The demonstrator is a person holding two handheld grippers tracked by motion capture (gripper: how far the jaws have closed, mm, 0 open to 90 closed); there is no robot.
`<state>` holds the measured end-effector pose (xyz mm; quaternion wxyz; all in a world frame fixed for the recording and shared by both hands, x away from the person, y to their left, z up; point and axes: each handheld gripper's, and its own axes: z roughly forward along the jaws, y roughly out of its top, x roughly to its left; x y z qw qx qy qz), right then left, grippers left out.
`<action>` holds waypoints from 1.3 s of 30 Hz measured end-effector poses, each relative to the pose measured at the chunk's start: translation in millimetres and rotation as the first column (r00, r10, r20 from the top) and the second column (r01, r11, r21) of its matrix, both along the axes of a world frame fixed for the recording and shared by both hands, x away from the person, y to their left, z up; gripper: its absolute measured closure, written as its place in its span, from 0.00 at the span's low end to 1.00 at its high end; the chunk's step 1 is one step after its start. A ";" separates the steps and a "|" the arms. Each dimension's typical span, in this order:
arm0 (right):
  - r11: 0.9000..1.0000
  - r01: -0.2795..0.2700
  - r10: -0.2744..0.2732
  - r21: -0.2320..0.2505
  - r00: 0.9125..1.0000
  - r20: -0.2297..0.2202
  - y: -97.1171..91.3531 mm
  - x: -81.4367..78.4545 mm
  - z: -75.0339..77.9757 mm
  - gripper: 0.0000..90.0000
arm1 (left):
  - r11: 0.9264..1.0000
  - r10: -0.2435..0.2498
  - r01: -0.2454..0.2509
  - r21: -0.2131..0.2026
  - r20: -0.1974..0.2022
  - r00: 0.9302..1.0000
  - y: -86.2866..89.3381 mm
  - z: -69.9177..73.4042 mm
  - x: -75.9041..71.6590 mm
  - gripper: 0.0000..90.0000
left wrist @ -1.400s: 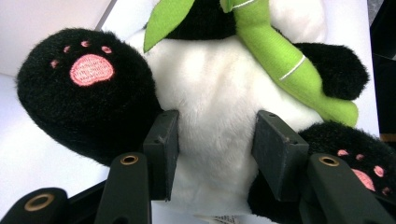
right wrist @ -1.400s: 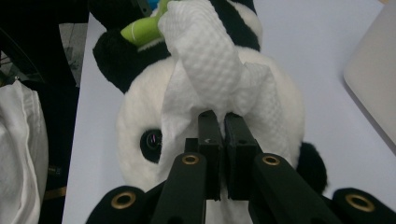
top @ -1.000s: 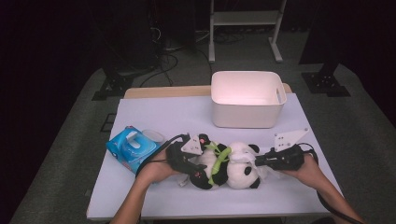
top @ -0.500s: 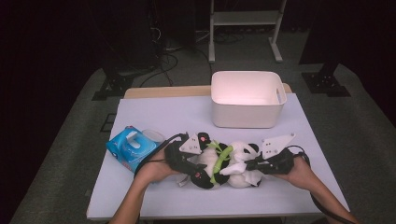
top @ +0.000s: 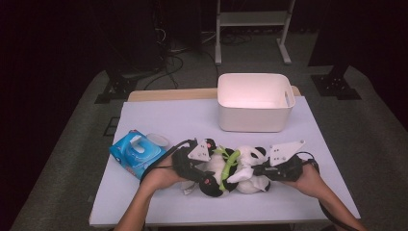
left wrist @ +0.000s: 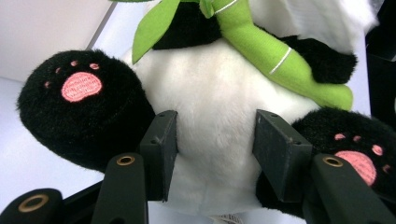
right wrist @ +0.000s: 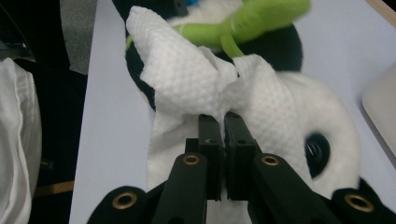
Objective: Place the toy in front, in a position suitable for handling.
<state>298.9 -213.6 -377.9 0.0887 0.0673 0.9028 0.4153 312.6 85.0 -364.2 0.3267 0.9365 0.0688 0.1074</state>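
Where the left gripper (left wrist: pixel 212 149) clamps the white belly of the plush panda (top: pixel 231 171), the right gripper (right wrist: pixel 223 140) pinches a white tissue (right wrist: pixel 196 79) laid over the panda's head. The panda lies at the table's (top: pixel 159 120) near edge, a blue wipes pack (top: pixel 136 153) beside it, a white bin (top: pixel 254 102) behind. The left gripper view reveals pink paw pads (left wrist: pixel 81 86); the right gripper view, the tissue's embossing.

I see a fuzzy plush panda (left wrist: pixel 215 135) with felt-like green bamboo (left wrist: pixel 275 60), an embossed, crinkled paper towel (right wrist: pixel 196 79), matt black plastic gripper pads (left wrist: pixel 161 149), and a smooth white plastic bin (top: pixel 254 101).
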 end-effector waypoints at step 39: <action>0.999 0.049 -0.049 0.000 0.997 -0.062 -36.5 -12.4 -34.5 0.96 | 1.000 0.004 -0.004 0.010 0.000 1.000 -2.2 -0.2 0.9 0.55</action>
